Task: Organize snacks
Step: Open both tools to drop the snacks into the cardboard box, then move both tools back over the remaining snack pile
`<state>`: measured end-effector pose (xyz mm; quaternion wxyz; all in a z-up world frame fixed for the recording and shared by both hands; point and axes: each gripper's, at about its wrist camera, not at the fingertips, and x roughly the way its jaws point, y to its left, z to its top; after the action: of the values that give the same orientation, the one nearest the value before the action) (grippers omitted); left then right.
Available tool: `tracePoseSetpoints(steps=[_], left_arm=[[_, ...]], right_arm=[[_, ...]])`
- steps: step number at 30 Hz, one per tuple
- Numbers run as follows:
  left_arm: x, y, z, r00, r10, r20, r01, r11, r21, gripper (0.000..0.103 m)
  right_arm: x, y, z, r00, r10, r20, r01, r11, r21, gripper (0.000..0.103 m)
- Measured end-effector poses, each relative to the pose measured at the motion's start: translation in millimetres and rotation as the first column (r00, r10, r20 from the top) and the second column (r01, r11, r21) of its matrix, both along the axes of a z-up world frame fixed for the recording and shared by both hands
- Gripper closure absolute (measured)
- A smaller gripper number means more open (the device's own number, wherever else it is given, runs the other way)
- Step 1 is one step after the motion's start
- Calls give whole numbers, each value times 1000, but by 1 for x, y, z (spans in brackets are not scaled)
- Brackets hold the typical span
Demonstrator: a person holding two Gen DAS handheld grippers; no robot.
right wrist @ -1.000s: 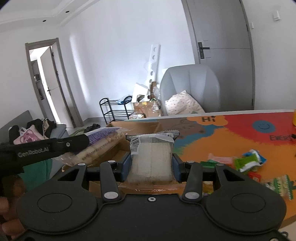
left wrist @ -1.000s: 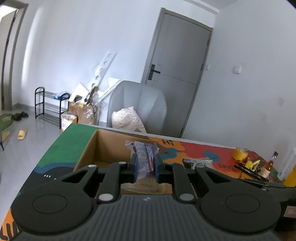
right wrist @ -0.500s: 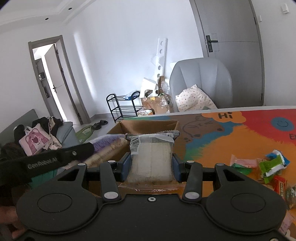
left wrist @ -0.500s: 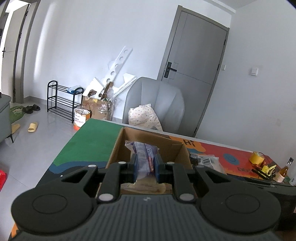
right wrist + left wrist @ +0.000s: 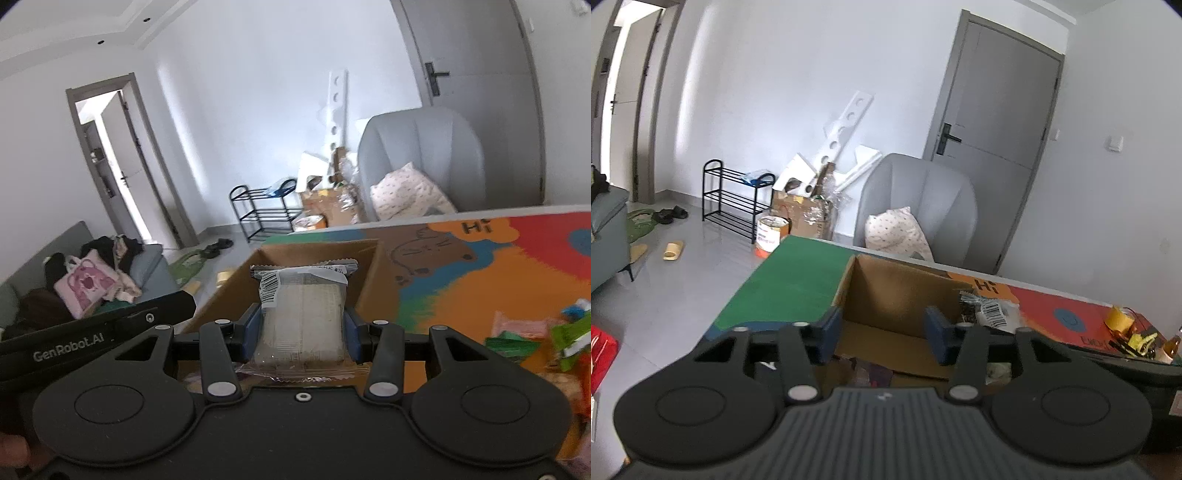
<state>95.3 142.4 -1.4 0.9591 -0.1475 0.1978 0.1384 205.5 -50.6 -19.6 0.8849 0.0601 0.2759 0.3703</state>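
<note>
Ahead of my left claw stood white walls, a grey door (image 5: 993,147), a grey armchair (image 5: 923,199); leftward, a black rack (image 5: 735,195) on pale floor (image 5: 679,280).

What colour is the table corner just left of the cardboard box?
Plain green table corner, beside the cardboard box; clearest in the left wrist view.

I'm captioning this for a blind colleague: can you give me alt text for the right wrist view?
The right gripper holds a clear-wrapped pale snack bar over an open cardboard box on a colourful table mat. More snack packets lie to the right.
</note>
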Motion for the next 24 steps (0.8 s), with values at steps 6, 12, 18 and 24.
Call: tracePoseSetpoints(steps=[6, 12, 18, 24], left_arm=[[-9, -1, 5, 999, 54, -3, -54, 998, 17, 21], [-8, -11, 5, 999, 46, -19, -46, 999, 16, 6], [-3, -32, 5, 999, -1, -41, 1, 1000, -5, 0], [-5, -57, 4, 998, -46, -37, 46, 999, -4, 0]], right_arm=[[-2, -18, 6, 1000, -27, 6, 27, 999, 20, 41], [-3, -53, 10, 995, -94, 20, 94, 995, 15, 28], [-8, -86, 8, 990, -139, 29, 139, 990, -1, 17], [-14, -115, 11, 986, -158, 60, 159, 987, -10, 7]])
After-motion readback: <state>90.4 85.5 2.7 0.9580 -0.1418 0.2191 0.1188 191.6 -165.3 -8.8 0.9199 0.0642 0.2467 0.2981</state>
